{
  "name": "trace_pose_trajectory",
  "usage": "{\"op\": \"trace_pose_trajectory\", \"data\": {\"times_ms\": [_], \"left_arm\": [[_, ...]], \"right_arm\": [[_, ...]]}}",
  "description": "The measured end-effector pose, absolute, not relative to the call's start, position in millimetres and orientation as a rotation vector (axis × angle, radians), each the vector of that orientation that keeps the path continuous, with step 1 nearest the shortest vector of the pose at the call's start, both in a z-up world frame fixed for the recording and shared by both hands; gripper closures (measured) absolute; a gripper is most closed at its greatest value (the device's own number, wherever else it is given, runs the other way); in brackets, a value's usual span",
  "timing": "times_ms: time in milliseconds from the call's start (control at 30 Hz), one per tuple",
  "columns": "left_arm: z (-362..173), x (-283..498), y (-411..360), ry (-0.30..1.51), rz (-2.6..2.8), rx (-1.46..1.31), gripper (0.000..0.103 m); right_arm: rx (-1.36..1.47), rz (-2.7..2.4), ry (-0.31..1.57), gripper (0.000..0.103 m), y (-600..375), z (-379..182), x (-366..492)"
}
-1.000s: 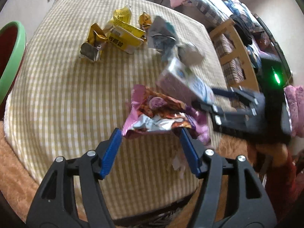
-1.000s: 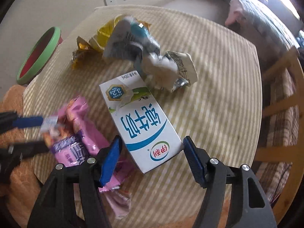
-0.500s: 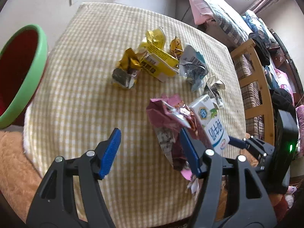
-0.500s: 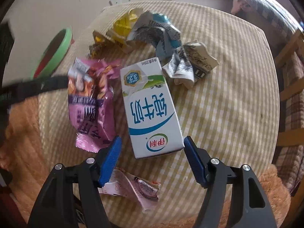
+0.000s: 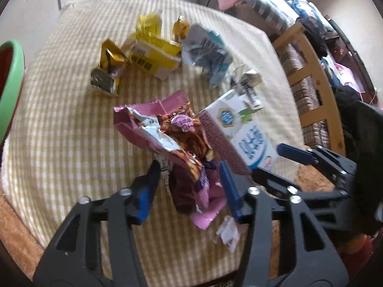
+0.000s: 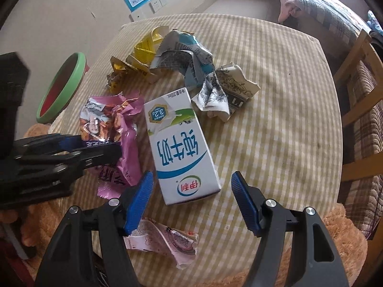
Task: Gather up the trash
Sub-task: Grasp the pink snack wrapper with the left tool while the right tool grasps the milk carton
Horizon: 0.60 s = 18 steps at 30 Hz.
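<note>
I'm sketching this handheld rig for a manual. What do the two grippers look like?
Both match. The left gripper and the right gripper each have two black plastic fingers with triangular cut-outs and silver round screw heads, tipped with ribbed blue pads. Seen from the left wrist camera, the right gripper sits on a bulky black housing. No cables, sleeves or printed markings are visible.

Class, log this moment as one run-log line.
left gripper: closing around pink wrapper | right gripper: open over milk carton | bin: beside table
</note>
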State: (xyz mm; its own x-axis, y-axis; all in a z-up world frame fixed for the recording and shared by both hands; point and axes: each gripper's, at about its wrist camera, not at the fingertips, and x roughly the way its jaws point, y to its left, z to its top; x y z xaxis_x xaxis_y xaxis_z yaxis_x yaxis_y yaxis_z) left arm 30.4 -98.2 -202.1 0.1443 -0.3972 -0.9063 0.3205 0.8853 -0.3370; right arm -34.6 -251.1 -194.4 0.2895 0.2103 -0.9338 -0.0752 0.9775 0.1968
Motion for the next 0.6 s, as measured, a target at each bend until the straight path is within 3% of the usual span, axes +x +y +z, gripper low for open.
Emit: {"op": "trace_pose_trajectory", "data": {"times_ms": [133, 167, 533, 600], "left_arm": [[-198.0, 32.6, -89.0, 1.307, -0.511, -0.106, 0.074], [-193.5, 32.3, -86.4, 1.288, -0.499, -0.089, 0.09], [-187.8, 44.5, -44.7, 1.276, -0.412, -0.117, 0.087], [-192.2, 46.7, -41.1, 1.282, -0.39, -0.141, 0.07]], "right_arm": [[0.134, 0.189, 1.26, 0.037, -250.1, -194.9, -35.1], [0.14, 0.191, 1.259, 0.037, -250.4, -194.5, -34.9], [0.118, 0.188, 1.259, 0.036, -235.1, -199.9, -19.1], [0.116, 0.179, 1.256, 0.036, -233.7, -200.7, -17.9]]}}
